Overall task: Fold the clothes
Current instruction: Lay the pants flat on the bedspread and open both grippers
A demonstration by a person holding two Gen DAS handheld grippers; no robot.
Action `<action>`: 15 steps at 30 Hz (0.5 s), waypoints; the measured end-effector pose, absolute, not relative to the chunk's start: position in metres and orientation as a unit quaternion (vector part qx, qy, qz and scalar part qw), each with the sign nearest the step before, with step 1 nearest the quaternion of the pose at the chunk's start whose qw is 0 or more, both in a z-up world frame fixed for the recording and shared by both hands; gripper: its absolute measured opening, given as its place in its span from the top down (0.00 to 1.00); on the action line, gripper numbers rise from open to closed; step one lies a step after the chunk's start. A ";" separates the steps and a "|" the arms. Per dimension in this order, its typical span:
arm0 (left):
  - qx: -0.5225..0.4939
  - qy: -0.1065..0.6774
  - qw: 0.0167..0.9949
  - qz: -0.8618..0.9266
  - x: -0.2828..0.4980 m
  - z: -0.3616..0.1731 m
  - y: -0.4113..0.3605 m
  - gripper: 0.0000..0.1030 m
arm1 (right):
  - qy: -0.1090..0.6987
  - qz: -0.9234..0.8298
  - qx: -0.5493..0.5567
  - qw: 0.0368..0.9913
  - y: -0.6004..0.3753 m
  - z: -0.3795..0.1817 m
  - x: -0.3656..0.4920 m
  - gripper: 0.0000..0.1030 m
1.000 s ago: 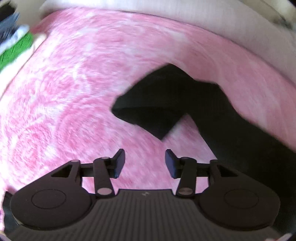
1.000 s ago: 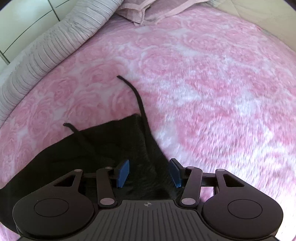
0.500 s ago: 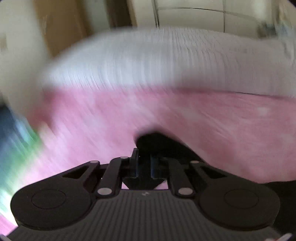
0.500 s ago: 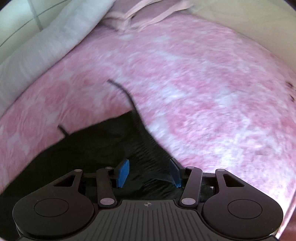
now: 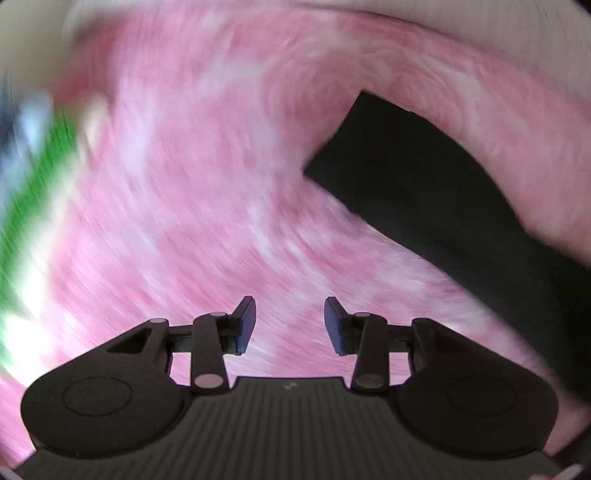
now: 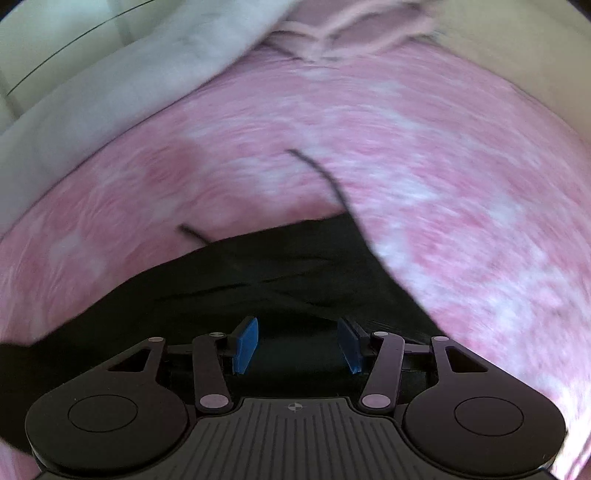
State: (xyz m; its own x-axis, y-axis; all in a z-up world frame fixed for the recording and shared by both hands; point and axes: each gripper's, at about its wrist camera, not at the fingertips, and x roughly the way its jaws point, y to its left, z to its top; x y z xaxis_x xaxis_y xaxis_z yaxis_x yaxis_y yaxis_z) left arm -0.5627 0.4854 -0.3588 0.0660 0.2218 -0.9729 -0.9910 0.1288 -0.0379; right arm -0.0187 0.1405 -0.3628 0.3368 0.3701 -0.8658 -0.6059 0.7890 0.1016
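the black garment (image 6: 280, 280) lies spread on the pink rose-patterned blanket (image 6: 443, 184), and everything here is best placed from it. the left gripper (image 5: 290, 325) hangs over bare blanket well to the garment's left, its jaws opening with nothing between them; one squared end of the garment (image 5: 388, 166), likely a leg, reaches up and away from it. the right gripper (image 6: 297, 345) is right over the garment's near edge, its blue pads (image 6: 246, 345) spread wide with dark cloth showing between them, though nothing looks pinched, so i read it as released. to fold this well, i'd say each gripper should catch a clean edge or corner, both at the same end, and carry it over flat rather than bunching the middle. two thin drawstrings (image 6: 321, 173) trail off the garment's far edge and could get dragged or folded in crooked. a pale ribbed quilt (image 6: 110, 85) lies beyond the garment, with a pink pillow (image 6: 343, 29) past that. a green and white blur (image 5: 33, 192), far left of the garment, is too smeared to name.
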 end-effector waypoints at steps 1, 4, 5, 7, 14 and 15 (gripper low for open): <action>-0.443 0.428 0.600 0.510 -0.566 -0.362 0.484 0.64 | 0.485 0.320 -0.132 0.803 0.151 -0.364 -0.023 0.50; -0.483 0.346 0.608 0.527 -0.572 -0.370 0.492 0.56 | 0.469 0.378 -0.169 0.781 0.189 -0.366 -0.038 0.50; -0.497 0.317 0.607 0.532 -0.573 -0.373 0.496 0.56 | 0.464 0.395 -0.179 0.773 0.203 -0.368 -0.044 0.50; -0.526 0.263 0.602 0.540 -0.574 -0.381 0.506 0.55 | 0.452 0.428 -0.199 0.757 0.231 -0.370 -0.055 0.50; -0.480 0.223 0.638 0.559 -0.548 -0.386 0.521 0.88 | 0.432 0.482 -0.225 0.728 0.297 -0.379 -0.078 0.50; -0.463 0.226 0.648 0.561 -0.543 -0.384 0.521 0.89 | 0.433 0.483 -0.227 0.726 0.298 -0.380 -0.078 0.50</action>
